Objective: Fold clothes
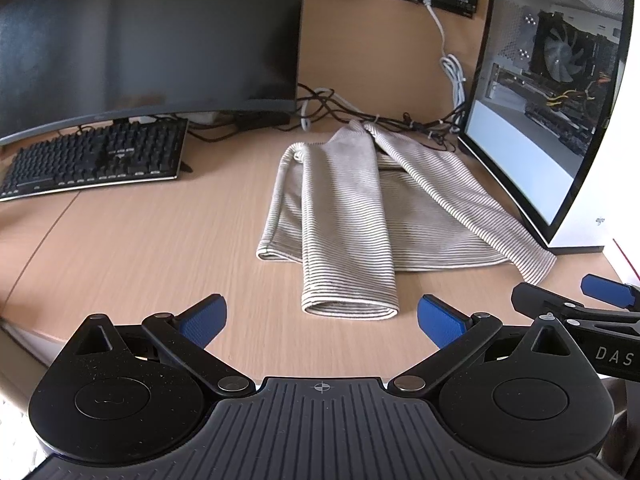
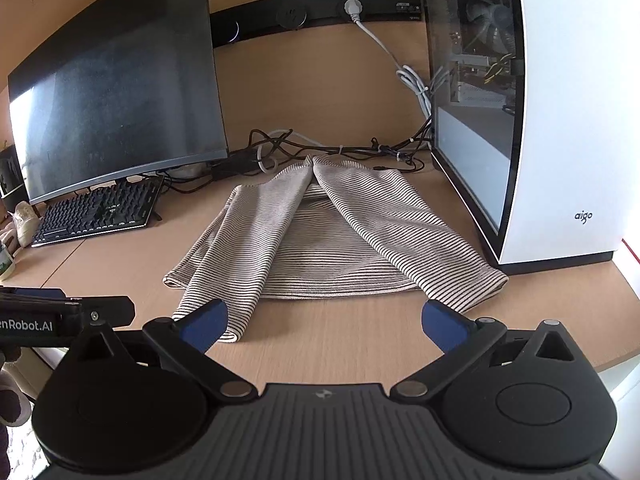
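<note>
A grey-and-white striped long-sleeved top [image 1: 352, 208] lies flat on the wooden desk [image 1: 140, 248], both sleeves folded in over the body and reaching toward me. It also shows in the right wrist view [image 2: 320, 236]. My left gripper [image 1: 322, 320] is open and empty, just short of the left sleeve's cuff [image 1: 350, 308]. My right gripper [image 2: 324, 324] is open and empty, near the front hem; its left finger [image 2: 204, 322] overlaps the left sleeve's cuff in view. The right gripper also shows at the right edge of the left wrist view [image 1: 576, 304].
A dark monitor [image 1: 148, 40] and black keyboard [image 1: 96, 160] stand at the left. A white PC case [image 2: 560, 120] with a glass side stands right of the top. Tangled cables [image 2: 320, 148] lie behind it. The desk's front edge is close below my grippers.
</note>
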Tool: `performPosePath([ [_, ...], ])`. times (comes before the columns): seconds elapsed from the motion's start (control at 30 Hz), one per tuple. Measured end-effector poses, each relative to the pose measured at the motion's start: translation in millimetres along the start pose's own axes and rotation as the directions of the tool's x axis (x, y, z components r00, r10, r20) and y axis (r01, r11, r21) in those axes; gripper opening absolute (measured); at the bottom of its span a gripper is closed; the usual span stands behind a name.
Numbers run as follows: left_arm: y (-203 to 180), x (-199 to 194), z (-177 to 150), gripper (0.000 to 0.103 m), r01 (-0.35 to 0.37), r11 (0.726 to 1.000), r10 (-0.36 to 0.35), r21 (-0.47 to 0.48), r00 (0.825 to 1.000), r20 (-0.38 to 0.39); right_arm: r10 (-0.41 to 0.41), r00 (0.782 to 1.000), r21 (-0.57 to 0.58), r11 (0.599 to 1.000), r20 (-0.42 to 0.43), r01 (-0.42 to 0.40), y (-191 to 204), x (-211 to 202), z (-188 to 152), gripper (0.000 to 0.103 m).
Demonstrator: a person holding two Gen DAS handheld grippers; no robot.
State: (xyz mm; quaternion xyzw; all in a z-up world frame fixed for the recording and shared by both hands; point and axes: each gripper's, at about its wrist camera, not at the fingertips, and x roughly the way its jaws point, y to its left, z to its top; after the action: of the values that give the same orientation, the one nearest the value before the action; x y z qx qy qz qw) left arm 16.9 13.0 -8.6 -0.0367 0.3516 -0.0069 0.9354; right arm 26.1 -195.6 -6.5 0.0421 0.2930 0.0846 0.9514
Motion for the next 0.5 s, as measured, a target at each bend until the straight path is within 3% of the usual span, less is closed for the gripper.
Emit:
performPosePath([
  [0.5,12,20,11,0.103,0.016,1.000,-0.016,0.011,0.999,-0.034,-0.025,0.999,-0.006,1.000,-0.025,0.025,14,17,9,0.103],
])
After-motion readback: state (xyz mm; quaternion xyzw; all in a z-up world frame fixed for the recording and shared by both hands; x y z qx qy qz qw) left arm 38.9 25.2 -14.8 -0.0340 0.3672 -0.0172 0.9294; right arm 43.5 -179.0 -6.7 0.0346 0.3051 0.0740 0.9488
